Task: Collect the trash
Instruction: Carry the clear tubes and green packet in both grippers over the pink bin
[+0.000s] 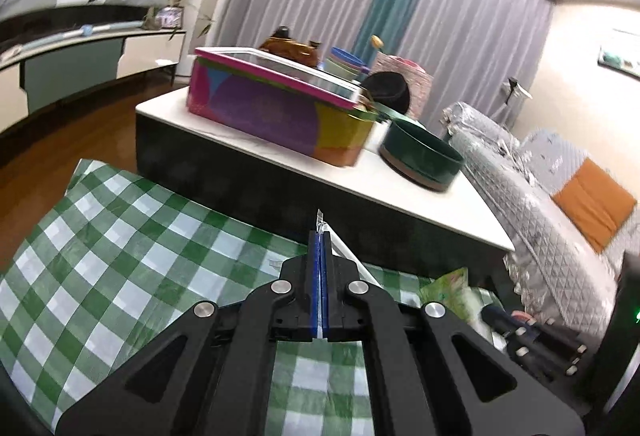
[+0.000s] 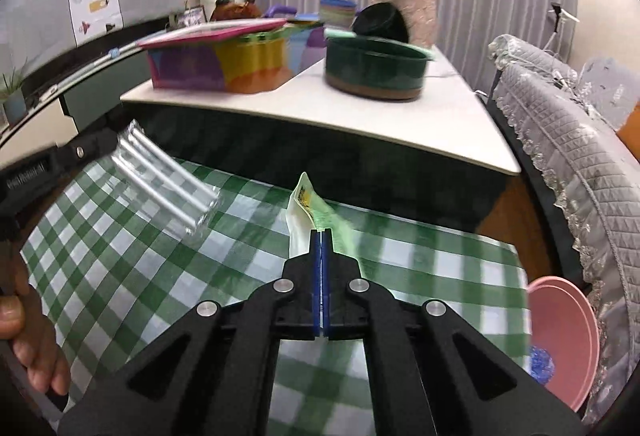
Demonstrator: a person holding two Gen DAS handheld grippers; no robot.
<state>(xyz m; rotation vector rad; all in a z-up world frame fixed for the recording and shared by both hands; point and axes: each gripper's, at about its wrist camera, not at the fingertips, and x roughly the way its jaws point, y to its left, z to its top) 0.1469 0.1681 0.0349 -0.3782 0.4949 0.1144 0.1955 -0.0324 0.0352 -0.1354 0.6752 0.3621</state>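
My left gripper (image 1: 320,236) is shut on a clear plastic wrapper (image 1: 320,219), and only a sliver of it pokes past the blue pads. In the right wrist view that wrapper (image 2: 168,183) is a ribbed transparent sheet hanging from the left gripper (image 2: 108,143) above the green checked cloth (image 2: 120,276). The right gripper (image 2: 321,236) is shut on a green and white snack wrapper (image 2: 308,203), lifted off the cloth. From the left wrist view the same snack wrapper (image 1: 452,288) shows at lower right.
A pink basin (image 2: 560,324) with something blue inside sits at the cloth's right edge. Beyond the cloth stands a low white-topped table (image 2: 440,115) carrying a colourful box (image 2: 224,67) and a green pot (image 2: 376,67). A grey quilted sofa (image 2: 580,155) runs along the right. A hand (image 2: 36,348) is at the left edge.
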